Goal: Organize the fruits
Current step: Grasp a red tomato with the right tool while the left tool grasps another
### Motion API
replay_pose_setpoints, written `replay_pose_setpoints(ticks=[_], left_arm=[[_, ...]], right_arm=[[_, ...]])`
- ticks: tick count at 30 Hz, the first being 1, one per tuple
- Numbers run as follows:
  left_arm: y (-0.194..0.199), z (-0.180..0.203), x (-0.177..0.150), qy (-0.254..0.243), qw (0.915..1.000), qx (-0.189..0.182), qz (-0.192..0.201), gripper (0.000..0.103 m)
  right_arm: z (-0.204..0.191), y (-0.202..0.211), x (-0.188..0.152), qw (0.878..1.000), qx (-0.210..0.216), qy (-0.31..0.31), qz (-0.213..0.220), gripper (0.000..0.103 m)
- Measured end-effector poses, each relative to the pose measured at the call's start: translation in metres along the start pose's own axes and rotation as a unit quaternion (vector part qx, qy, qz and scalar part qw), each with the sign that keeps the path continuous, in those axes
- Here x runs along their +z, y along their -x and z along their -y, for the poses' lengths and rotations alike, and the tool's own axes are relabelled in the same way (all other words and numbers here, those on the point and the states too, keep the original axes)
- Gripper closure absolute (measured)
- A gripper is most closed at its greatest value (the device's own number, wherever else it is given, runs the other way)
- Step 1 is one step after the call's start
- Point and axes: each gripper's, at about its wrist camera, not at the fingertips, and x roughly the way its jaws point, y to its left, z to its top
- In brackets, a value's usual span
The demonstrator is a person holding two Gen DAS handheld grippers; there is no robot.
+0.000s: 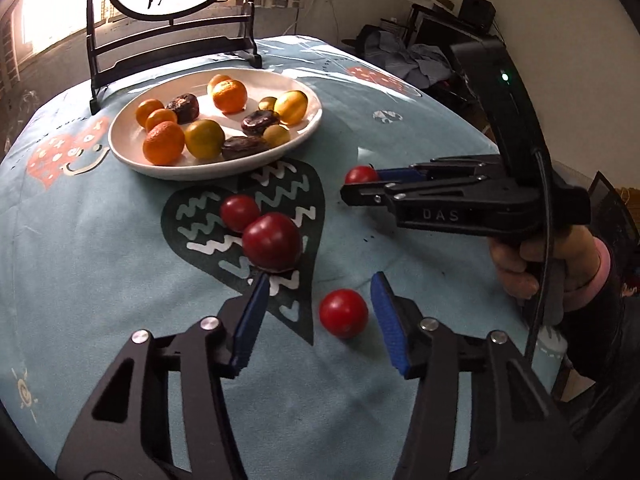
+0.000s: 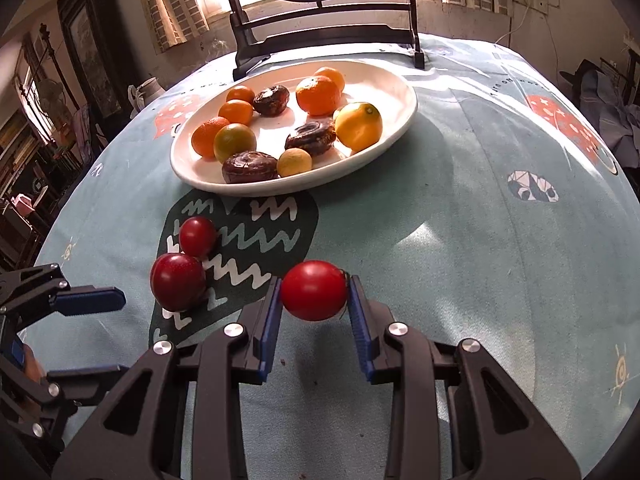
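Only legible txt: "DAS", raised letters on side of right gripper body.

Plate: crowded with fruit. Before it: two touching red fruits, left. Bare desk right of plate. Screen stand blocks behind.

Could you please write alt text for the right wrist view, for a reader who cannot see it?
The right hand-held gripper is shut on a red tomato above a light blue patterned tablecloth. Two darker red tomatoes lie to its left, near the left hand-held gripper. Behind, a white plate holds oranges, lemons and dark brown pieces.
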Motion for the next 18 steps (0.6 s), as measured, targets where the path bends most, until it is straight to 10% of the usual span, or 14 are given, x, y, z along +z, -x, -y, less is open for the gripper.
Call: replay_pose_setpoints(ticks=[18], left_arm=[[-0.023, 0.013, -0.007, -0.034, 0.9989, 0.0, -0.034, 0.065]], right_arm=[[-0.003, -0.001, -0.001, 1.0, 0.003, 0.007, -0.003, 0.07]])
